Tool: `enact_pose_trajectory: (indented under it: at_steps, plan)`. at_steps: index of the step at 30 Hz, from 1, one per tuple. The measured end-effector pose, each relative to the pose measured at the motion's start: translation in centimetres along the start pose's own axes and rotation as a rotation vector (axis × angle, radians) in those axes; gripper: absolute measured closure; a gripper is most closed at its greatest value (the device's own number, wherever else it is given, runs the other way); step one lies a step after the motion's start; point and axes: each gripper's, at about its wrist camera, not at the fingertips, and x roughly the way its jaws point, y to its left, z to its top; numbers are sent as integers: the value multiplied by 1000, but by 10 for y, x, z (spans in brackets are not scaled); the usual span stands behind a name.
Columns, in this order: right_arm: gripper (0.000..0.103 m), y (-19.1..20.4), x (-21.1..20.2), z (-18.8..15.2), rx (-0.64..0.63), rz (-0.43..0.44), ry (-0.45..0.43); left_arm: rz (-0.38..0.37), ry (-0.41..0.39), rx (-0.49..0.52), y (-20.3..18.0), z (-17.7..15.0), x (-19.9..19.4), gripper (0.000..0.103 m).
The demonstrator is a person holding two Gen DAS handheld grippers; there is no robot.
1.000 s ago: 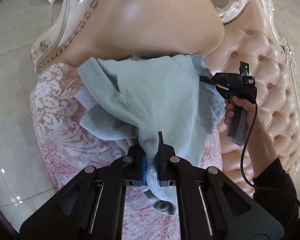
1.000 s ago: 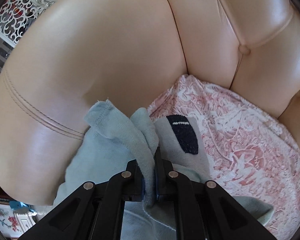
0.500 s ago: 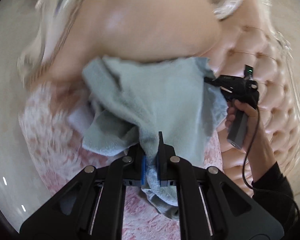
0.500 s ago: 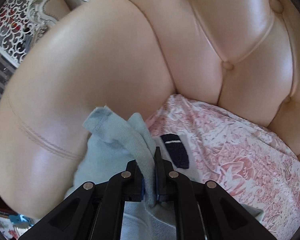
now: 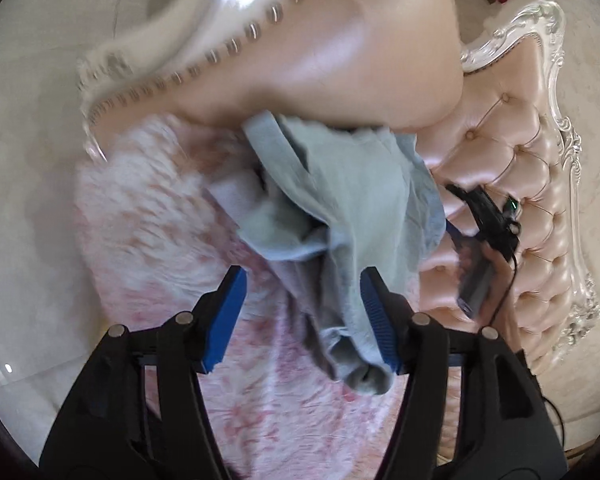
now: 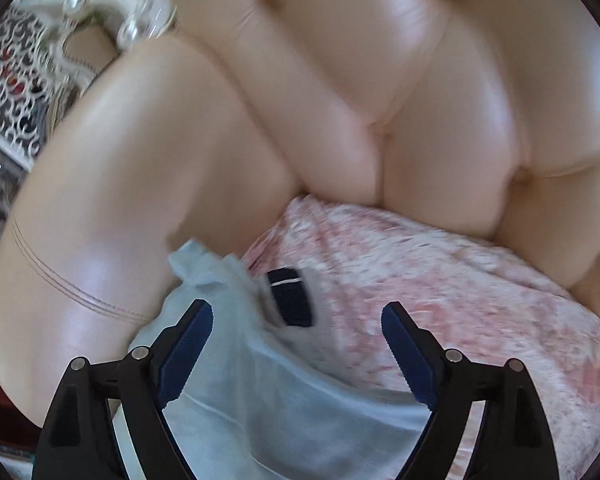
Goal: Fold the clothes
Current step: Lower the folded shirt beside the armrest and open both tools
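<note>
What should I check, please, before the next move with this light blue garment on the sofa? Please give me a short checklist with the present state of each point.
1. Left gripper open: ok, jaws stand wide apart.
2. Right gripper open: ok, jaws wide apart.
3. Light blue garment free of the left fingers: cannot tell, one end lies against the right-side blue pad.
4. Garment resting on the pink patterned cover: ok, though partly against the armrest.
5. Garment flat and neatly folded: not ok, bunched and wrinkled.
6. Images sharp enough to aim a new grasp: not ok, both are blurred.
</note>
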Motion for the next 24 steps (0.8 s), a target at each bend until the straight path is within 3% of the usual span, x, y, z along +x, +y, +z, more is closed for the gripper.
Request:
enact_pose_trajectory:
  at_steps: [1,5,8,13,15,20,24]
  plan:
    - [16,-3,-10,0,-7,1,-23,-3,-27,69,-9,0,-6,58]
    - [16,9,-47,-7,-119,78,-106,-4,-101,426,-65,-7,-6,71]
    - [16,36,-35,-22,-193,214,-41,46,-77,611,-94,-18,18,76]
    - [17,51,26,-42,-213,145,45,167,56,643,-87,-23,67,76]
    - [16,50,24,-44,-198,143,37,180,83,615,-75,-25,74,76]
    - [16,49,7,-47,-170,156,8,223,89,659,-78,-30,78,75]
    - [16,48,-7,-49,-147,167,-15,207,16,728,-100,-42,26,69]
